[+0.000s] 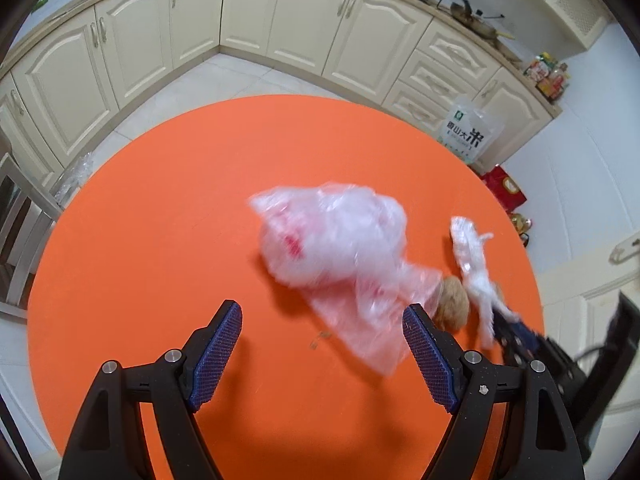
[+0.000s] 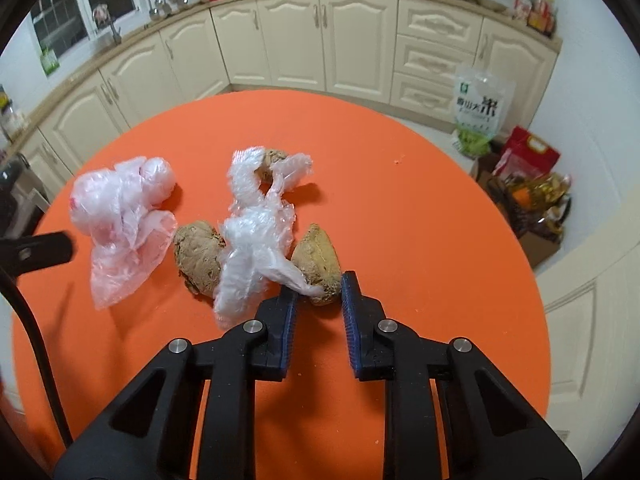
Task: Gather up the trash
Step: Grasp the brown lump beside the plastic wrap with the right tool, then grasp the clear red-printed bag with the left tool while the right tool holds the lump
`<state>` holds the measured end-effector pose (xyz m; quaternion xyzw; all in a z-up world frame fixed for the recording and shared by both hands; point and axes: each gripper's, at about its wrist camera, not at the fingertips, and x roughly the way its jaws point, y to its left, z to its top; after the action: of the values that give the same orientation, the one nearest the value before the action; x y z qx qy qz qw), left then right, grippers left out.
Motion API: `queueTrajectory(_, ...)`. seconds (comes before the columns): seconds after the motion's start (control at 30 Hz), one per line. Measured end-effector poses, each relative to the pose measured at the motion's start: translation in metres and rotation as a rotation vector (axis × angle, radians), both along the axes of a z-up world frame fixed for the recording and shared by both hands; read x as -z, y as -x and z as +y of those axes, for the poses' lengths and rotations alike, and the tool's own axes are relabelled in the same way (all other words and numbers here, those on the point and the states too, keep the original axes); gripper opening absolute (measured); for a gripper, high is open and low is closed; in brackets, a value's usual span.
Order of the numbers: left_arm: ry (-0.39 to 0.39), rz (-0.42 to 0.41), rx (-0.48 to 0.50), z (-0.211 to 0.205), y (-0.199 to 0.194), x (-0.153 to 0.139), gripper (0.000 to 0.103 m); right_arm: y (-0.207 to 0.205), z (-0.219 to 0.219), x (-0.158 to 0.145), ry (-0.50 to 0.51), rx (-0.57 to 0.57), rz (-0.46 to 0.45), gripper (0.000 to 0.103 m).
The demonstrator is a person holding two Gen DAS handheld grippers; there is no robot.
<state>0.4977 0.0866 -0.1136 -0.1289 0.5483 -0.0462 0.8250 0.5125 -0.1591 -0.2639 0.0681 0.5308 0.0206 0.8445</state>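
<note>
On the round orange table (image 1: pixel 160 220) lies a pinkish clear plastic bag (image 1: pixel 336 240) (image 2: pixel 120 208). Beside it are a strip of crumpled clear wrap (image 2: pixel 252 240) (image 1: pixel 468 248) and brown lumps (image 2: pixel 200 256) (image 2: pixel 318 256) (image 2: pixel 274 158). My left gripper (image 1: pixel 322 320) hovers open just short of the bag, and its right finger overlaps the bag's near edge. My right gripper (image 2: pixel 320 286) is shut on the wrap's twisted tail, and the near end of one brown lump is also between its pads. The left wrist view shows the right gripper (image 1: pixel 516 332) with the wrap leading into it.
Cream kitchen cabinets (image 2: pixel 360 40) curve round behind the table. A rice bag (image 2: pixel 478 108) and a red bag over cartons (image 2: pixel 528 152) stand on the floor at the right. A chair back (image 1: pixel 16 216) stands at the table's left edge.
</note>
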Motion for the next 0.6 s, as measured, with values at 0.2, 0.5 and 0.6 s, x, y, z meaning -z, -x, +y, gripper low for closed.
queueTrajectory(0.2, 0.061, 0.051, -0.040, -0.007, -0.037, 0.015, 0.079, 0.010, -0.028, -0.008, -0.051, 0.051, -0.009, 0.021)
queueTrajectory(0.5, 0.147, 0.099, -0.186, 0.006, -0.088, 0.030, 0.086, 0.012, -0.059, -0.017, -0.070, 0.108, -0.027, 0.021)
queueTrajectory(0.6, 0.180, 0.067, -0.233, 0.005, -0.093, 0.031, 0.087, 0.010, -0.060, -0.016, -0.074, 0.108, -0.023, 0.021)
